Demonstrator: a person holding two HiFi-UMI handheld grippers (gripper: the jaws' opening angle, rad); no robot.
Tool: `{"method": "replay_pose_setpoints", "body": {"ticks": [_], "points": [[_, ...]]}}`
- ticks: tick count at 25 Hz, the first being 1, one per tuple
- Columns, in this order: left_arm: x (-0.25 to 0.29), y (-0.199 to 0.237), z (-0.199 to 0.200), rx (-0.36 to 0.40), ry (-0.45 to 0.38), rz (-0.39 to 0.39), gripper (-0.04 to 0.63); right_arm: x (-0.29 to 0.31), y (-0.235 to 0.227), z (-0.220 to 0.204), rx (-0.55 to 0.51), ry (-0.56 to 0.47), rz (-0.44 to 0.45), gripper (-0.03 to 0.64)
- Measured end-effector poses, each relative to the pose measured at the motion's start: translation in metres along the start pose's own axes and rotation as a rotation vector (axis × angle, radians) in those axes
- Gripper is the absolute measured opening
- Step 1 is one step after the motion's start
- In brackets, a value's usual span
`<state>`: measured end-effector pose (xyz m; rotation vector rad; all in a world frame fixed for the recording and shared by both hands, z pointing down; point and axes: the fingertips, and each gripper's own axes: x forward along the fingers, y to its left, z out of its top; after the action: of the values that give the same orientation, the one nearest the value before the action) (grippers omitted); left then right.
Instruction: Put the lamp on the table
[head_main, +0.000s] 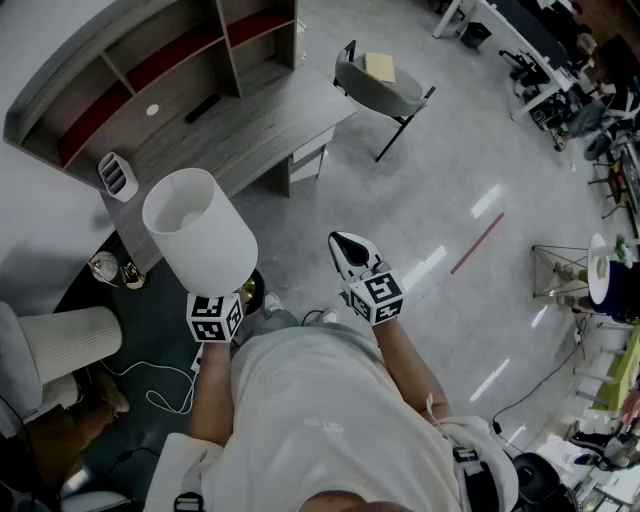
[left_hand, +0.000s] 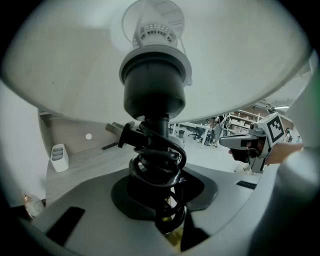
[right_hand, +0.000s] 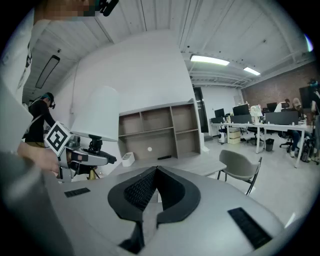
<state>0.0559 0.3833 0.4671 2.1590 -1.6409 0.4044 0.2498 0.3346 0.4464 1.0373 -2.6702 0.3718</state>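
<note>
Lamp (head_main: 200, 232) upright, clear of the floor, its cord-wound stem clamped in my left gripper (left_hand: 162, 200) jaws. Right gripper (right_hand: 152, 197) jaws together, empty. Tabletop (head_main: 240, 135) at 11 o'clock. Risk: grip slides on the cord (left_hand: 157, 162) and the lamp tips.

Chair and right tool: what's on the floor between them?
Nothing. The head view shows only bare grey floor between the chair and the right tool.

Head view steeply down, all sharing desk (head_main: 240, 125)
</note>
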Motion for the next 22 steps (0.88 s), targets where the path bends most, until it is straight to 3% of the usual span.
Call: {"method": "replay_pose_setpoints", "body": {"ticks": [4, 12, 22], "points": [[-0.005, 0.046, -0.016, -0.013, 0.019, 0.014, 0.114, 0.036, 0.018, 0.007, 0.0, -0.003, -0.004, 0.029], [0.003, 0.108, 0.006, 0.017, -0.006, -0.031, 0.115, 0.104, 0.048, 0.023, -0.024, -0.001, -0.006, 0.029], [0.027, 0.179, 0.009, 0.004, 0.038, -0.03, 0.115, 0.164, 0.055, 0.037, -0.028, 0.002, -0.061, 0.029]]}}
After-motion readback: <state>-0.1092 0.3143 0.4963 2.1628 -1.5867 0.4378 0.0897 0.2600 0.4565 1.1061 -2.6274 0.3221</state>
